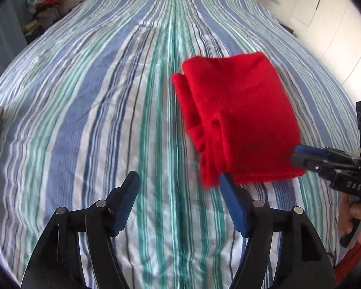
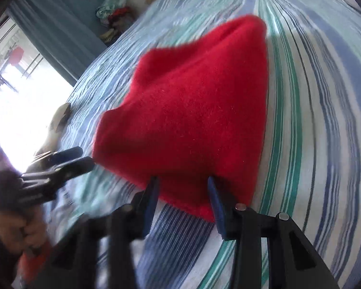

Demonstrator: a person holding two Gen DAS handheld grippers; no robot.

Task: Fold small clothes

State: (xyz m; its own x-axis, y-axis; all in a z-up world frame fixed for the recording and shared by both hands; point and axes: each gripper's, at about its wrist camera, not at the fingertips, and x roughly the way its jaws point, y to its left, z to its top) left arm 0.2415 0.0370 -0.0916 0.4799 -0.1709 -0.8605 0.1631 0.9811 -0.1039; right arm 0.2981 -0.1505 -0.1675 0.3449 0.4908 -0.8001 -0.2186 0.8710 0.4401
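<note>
A folded red fleece garment (image 1: 238, 120) lies on the bed's blue, green and white striped sheet (image 1: 96, 120), with no container anywhere near it. The right gripper (image 2: 184, 184) is at the garment's near edge, its blue-padded fingers (image 2: 215, 204) set to either side of a bunched fold, jaws partway apart; whether the pads press the cloth, I can't tell. The left gripper (image 1: 180, 185) has its jaws wide, nothing between them, its right pad just beside the garment's near corner. Far off, past the bed's edge, sits a pile of mixed clothes (image 1: 45, 2).
</note>
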